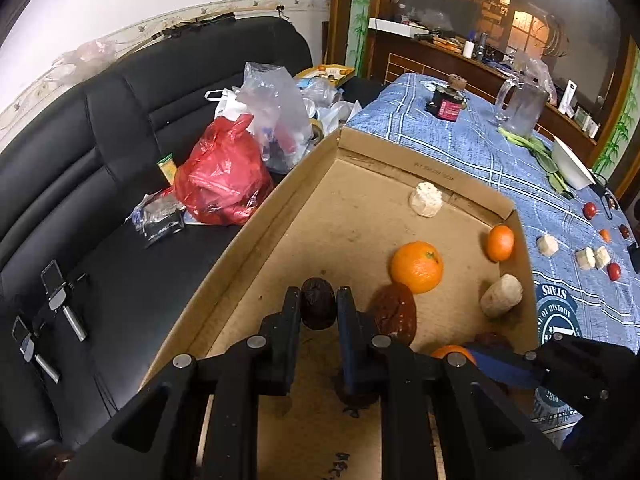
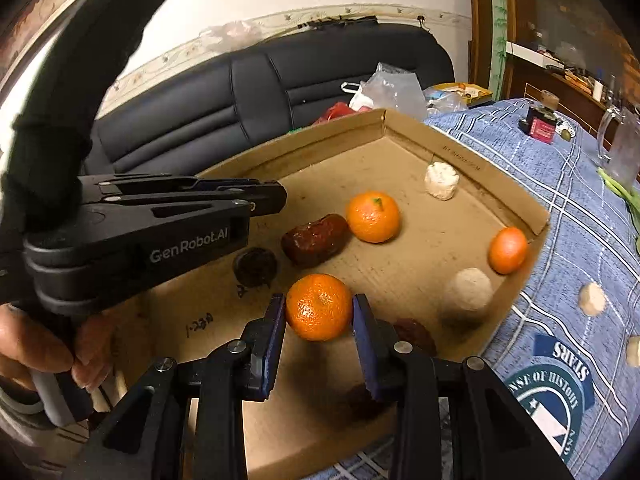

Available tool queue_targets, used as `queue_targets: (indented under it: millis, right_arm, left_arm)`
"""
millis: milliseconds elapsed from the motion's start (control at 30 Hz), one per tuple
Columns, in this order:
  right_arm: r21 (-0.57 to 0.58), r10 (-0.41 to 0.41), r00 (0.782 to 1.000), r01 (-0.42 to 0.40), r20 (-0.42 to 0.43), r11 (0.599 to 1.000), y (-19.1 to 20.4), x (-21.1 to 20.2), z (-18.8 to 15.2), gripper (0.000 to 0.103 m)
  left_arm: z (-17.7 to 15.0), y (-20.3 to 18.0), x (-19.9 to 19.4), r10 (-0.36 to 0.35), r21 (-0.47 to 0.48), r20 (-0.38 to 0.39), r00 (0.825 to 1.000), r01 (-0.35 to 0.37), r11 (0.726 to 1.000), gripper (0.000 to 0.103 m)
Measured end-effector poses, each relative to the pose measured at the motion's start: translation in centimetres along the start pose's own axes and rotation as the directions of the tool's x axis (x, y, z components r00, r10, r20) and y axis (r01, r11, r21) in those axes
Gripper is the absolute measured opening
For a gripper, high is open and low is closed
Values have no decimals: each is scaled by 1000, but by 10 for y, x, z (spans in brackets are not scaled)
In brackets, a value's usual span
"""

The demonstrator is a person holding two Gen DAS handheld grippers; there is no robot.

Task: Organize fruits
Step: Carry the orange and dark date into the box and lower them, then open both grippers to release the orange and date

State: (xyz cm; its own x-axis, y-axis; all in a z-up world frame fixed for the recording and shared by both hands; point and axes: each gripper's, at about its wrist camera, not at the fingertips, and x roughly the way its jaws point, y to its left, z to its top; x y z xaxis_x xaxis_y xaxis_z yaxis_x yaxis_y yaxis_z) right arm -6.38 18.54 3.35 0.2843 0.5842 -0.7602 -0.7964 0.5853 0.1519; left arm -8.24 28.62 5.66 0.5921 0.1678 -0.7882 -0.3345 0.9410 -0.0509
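Left wrist view, from left to right: a black sofa [image 1: 100, 168] carries a red bag [image 1: 220, 180] and clear bags [image 1: 272, 112], then a shallow cardboard tray [image 1: 256, 240] lies on a blue checked cloth [image 1: 460, 140]. The left hand-held gripper [image 1: 318, 304] is clamped narrowly on a dark dried date [image 1: 317, 303] above the tray's near left part. Beside it lies a second, reddish date [image 1: 396, 312]; a third is mostly hidden behind the right hand-held gripper at the near right edge. Two oranges [image 1: 417, 266] show fully, and a third is half covered. Three pale chunks [image 1: 425, 199] sit in the tray, with several more on the cloth beyond its right edge, blurred.

Right wrist view: the right hand-held gripper [image 2: 319, 316] grips an orange [image 2: 319, 306] over the tray's near middle. A hand [image 2: 36, 348] at the left edge is cut off.
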Motion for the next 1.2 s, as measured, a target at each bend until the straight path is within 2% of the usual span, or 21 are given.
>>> queue_targets:
  millis: [67, 100, 133, 167, 200, 267, 300, 533, 700, 967, 1200]
  right_arm:
    - [4, -3, 1000, 3, -9, 1000, -1, 5, 0, 38]
    - [10, 1, 1000, -1, -2, 1000, -2, 5, 0, 38]
    - [19, 4, 1000, -4, 1, 1000, -4, 4, 1, 38]
    - [27, 6, 1000, -6, 3, 1000, -5, 4, 1, 44]
    - [33, 9, 1000, -9, 8, 999, -7, 2, 2, 55]
    - [38, 12, 999, -13, 37, 999, -8, -5, 1, 64]
    - [35, 13, 999, -15, 42, 999, -7, -8, 1, 64]
    - [34, -22, 996, 19, 81, 999, -9, -39, -9, 64]
    - [84, -69, 991, 59, 118, 995, -28, -65, -18, 75]
    - [180, -161, 976, 133, 149, 975, -75, -110, -43, 76]
    - [260, -256, 957, 214, 136, 942, -122, -142, -75, 76]
  left_arm:
    - [0, 0, -1, 7, -4, 6, 1000, -7, 1000, 21]
    - [0, 0, -1, 13, -5, 4, 1000, -13, 1000, 34]
    - [0, 1, -1, 14, -9, 6, 1000, -14, 1000, 42]
    - [0, 1, -4, 12, -14, 18, 1000, -12, 1000, 53]
    - [1, 0, -6, 15, -14, 28, 999, -15, 1000, 59]
    - [0, 0, -8, 33, -14, 41, 999, -33, 999, 67]
    - [0, 0, -9, 38, -16, 43, 998, -37, 999, 70]
    - [-2, -7, -23, 52, -33, 86, 995, -50, 998, 76]
    - [-3, -30, -39, 38, -2, 134, 990, -38, 999, 84]
    - [-6, -94, -51, -39, 92, 159, 986, 25, 995, 84]
    - [-10, -155, -49, -116, 176, 135, 984, 91, 980, 84]
